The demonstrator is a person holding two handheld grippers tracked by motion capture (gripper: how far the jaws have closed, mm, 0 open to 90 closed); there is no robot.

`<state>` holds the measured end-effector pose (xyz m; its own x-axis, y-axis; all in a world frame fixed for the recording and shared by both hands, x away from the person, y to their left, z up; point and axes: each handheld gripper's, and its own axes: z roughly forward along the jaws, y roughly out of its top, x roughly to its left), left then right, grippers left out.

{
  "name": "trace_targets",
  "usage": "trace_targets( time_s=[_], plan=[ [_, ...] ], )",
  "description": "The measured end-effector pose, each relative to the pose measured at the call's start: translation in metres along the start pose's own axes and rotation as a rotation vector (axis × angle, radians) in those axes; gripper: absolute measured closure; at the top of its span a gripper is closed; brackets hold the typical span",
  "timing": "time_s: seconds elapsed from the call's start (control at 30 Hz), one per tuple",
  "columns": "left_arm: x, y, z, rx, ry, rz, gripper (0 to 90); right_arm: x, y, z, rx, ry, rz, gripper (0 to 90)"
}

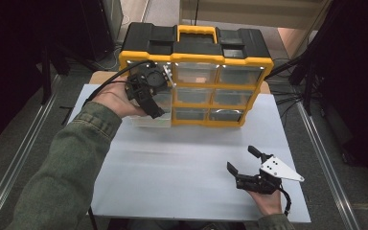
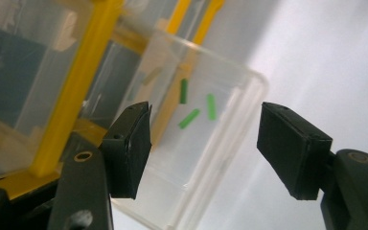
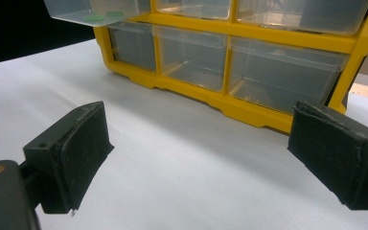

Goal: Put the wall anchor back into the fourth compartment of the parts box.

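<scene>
The right gripper [image 1: 242, 161] is held nearest, low over the white table [image 1: 172, 163], jaws spread and empty. Farther on, the left gripper [image 2: 203, 148] is positioned at the pulled-out clear drawer [image 2: 206, 143], jaws released, pads not pressing it. Three green pieces [image 2: 189, 118] are contained in this drawer, which projects from the left column of the yellow organizer [image 1: 196, 62] beyond.
</scene>
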<state>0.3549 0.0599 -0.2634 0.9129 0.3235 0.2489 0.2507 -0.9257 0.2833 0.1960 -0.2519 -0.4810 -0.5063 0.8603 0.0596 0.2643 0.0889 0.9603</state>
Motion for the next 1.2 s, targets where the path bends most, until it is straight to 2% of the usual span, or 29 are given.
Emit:
trace_targets(
  time_s=[0.1, 0.17, 0.27, 0.5, 0.6, 0.67, 0.77, 0.93, 1.03, 1.2],
  plan=[
    [-0.015, 0.003, -0.001, -0.006, -0.019, 0.032, 36.0, 0.0, 0.0, 0.0, 0.0, 0.0, -0.001, 7.3],
    [-0.023, 0.006, 0.0, 0.004, -0.017, 0.052, 36.0, 0.0, 0.0, 0.001, 0.0, 0.001, -0.004, 7.3],
    [-0.031, 0.008, 0.002, -0.011, -0.024, 0.053, 36.1, 0.0, 0.0, 0.0, -0.002, 0.001, -0.008, 7.3],
    [-0.045, 0.007, 0.015, -0.01, -0.051, 0.068, 36.1, 0.0, 0.0, 0.0, 0.0, 0.002, -0.001, 7.4],
    [-0.052, 0.004, 0.019, -0.028, -0.08, 0.054, 36.1, 0.0, 0.0, 0.0, -0.001, 0.003, -0.008, 7.4],
    [-0.06, 0.002, 0.021, -0.041, -0.102, 0.066, 36.2, 0.0, 0.0, 0.0, 0.0, 0.0, -0.003, 7.3],
    [-0.07, 0.002, 0.027, -0.014, -0.088, 0.097, 36.2, 0.0, 0.0, 0.0, -0.002, 0.003, -0.005, 7.2],
    [-0.077, -0.002, 0.046, 0.002, -0.093, 0.084, 36.3, 0.001, 0.0, 0.0, 0.0, 0.005, -0.006, 7.2],
    [-0.079, -0.007, 0.063, 0.025, -0.11, 0.079, 36.3, 0.001, 0.0, 0.001, 0.004, 0.007, -0.004, 7.2],
    [-0.081, -0.019, 0.093, 0.076, -0.122, 0.045, 36.3, 0.001, 0.0, 0.001, 0.004, 0.006, -0.008, 7.2]
  ],
)
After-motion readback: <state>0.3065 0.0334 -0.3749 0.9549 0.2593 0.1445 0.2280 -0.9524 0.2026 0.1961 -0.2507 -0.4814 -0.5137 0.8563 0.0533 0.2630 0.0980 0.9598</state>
